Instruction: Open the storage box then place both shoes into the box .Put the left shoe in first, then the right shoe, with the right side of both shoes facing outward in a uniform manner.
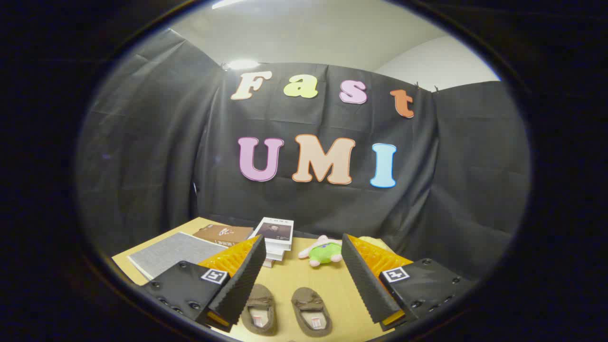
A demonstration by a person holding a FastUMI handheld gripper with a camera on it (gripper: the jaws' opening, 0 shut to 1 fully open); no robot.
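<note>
Two brown moccasin slippers [285,311] lie side by side on the wooden table [304,280], between the spread, empty fingers of the gripper [304,266]; a plush toy [323,251] sits at one o'clock beyond. The opening step is judged pending; the storage box must first be located

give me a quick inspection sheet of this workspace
surface: wooden table, bare between the fingers
job's things: two brown shoes, one beside the other, toes pointing away; storage box nothing seen
clutter: stack of books, brown book, grey mat, green plush toy
grippers: gripper open, fingers apart above the shoes, holding nothing
cables: nothing seen
surroundings: black cloth wall, white ceiling
</note>
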